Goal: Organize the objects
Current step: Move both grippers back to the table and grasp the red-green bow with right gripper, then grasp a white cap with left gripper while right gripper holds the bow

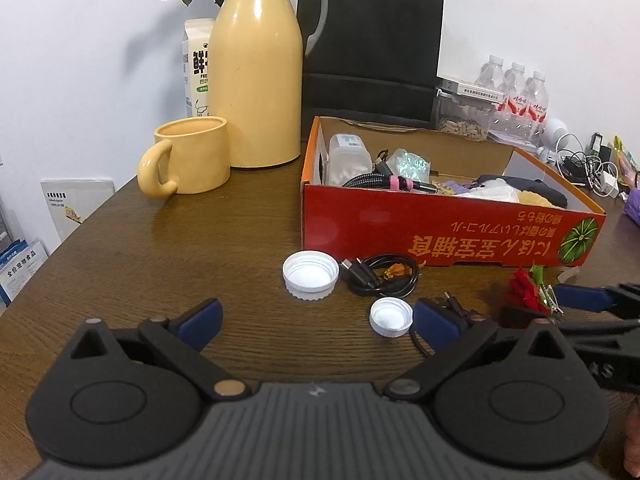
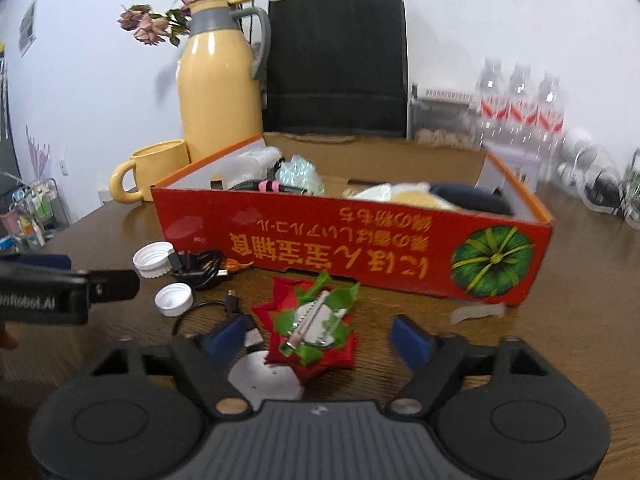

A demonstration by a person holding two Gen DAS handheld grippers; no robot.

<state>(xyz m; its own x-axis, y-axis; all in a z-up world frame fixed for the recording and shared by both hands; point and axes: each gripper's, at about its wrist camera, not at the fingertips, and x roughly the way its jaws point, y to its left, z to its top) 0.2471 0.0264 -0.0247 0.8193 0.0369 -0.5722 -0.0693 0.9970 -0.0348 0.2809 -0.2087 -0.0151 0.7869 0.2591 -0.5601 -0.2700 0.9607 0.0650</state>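
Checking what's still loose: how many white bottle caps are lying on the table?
2. The larger cap lies open side up beside the coiled black cable, in front of the red box. The smaller cap sits nearer the camera. Others may be hidden.

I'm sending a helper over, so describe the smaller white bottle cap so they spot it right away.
Find the long red cardboard box on the brown wooden table. In front of it lie a coiled black cable and two upturned white caps. The smaller white cap sits nearer the table's front edge, right of the larger cap.

thermos (image 1: 256, 80) | mug (image 1: 192, 156) | black paper bag (image 1: 372, 48) | water bottles (image 1: 516, 88) | dried flowers (image 2: 180, 4)
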